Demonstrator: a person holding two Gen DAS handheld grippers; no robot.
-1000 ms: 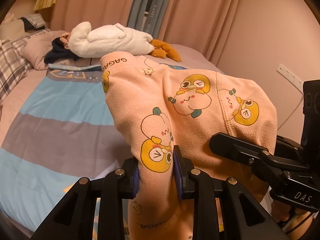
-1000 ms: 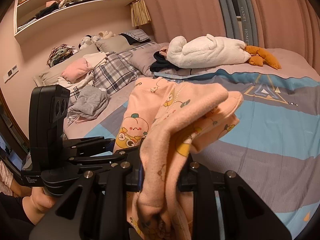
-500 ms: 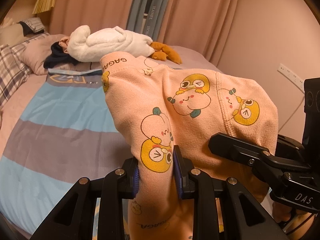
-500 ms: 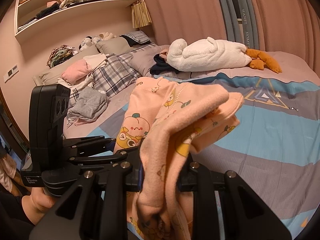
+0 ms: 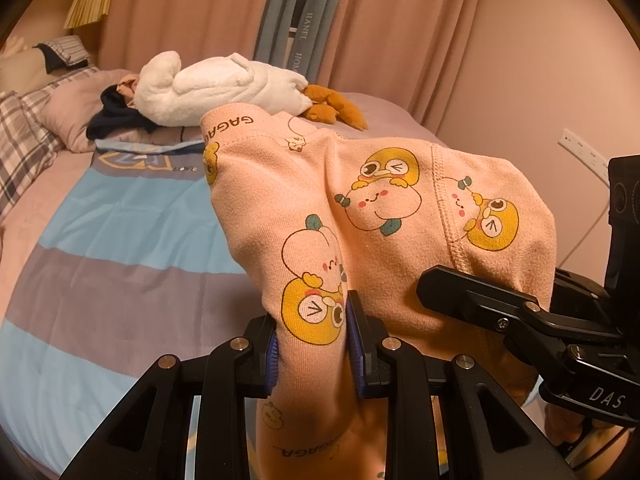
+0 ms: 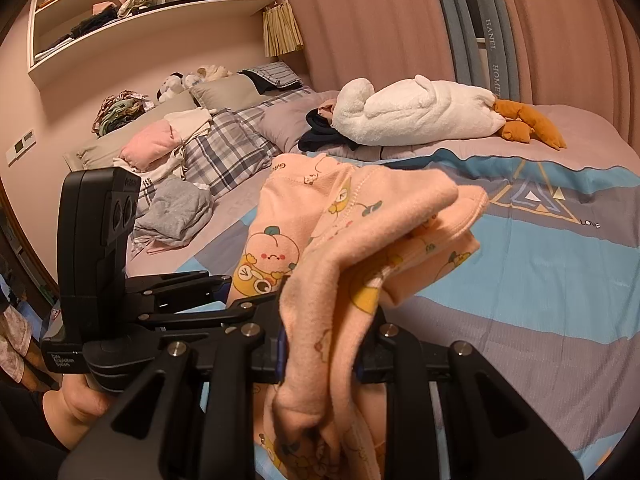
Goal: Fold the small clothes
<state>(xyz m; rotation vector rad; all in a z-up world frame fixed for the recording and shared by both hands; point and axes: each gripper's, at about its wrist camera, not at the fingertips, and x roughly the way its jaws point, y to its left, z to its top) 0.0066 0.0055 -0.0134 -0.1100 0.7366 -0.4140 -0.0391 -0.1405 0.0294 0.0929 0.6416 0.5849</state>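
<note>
A small peach-pink garment printed with yellow cartoon figures is held up above the bed. My left gripper is shut on one part of its fabric. My right gripper is shut on another bunched part of the same garment. The right gripper also shows at the right of the left wrist view, and the left gripper at the left of the right wrist view. The two grippers are close together, side by side. The garment's lower end hangs below both jaws, out of sight.
The bed has a blue, grey and pink striped cover. A white plush goose and dark clothes lie at the far side. Plaid pillows and a grey garment lie at the head. Shelves hang above.
Both grippers keep their hold on the garment. The views have swung slightly to the right across the bed; the garment's shape is unchanged.
</note>
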